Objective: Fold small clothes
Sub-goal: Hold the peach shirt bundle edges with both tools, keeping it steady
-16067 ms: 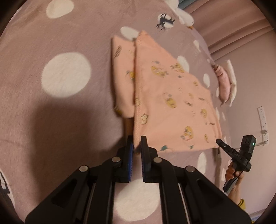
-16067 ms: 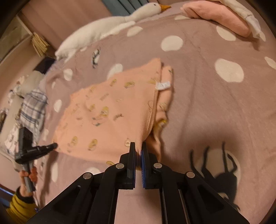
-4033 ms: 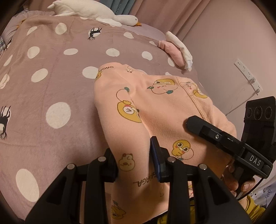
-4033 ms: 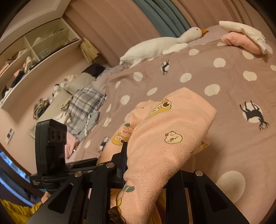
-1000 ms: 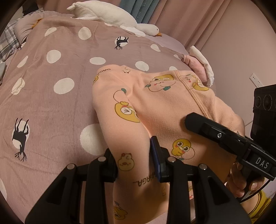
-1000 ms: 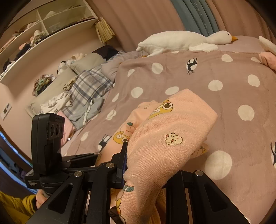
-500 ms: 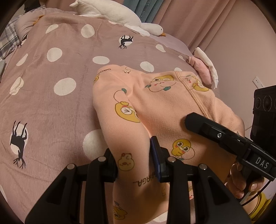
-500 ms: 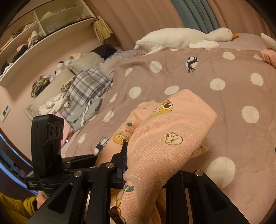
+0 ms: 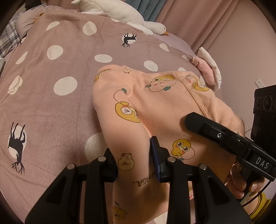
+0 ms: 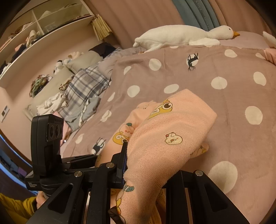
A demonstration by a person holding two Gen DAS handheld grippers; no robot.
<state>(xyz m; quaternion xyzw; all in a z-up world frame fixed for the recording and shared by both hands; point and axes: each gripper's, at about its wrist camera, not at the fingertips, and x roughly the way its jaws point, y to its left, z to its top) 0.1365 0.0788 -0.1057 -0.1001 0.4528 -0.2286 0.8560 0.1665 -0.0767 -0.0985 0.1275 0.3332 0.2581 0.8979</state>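
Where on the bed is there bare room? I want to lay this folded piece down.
The polka-dot blanket lies bare left of the peach garment, up to the plush goose. Crowded: plaid bedding at the far left, pink clothes at the right edge.

Mauve polka-dot bedspread under a white goose plush, plaid bedding, pink cloth bundle.
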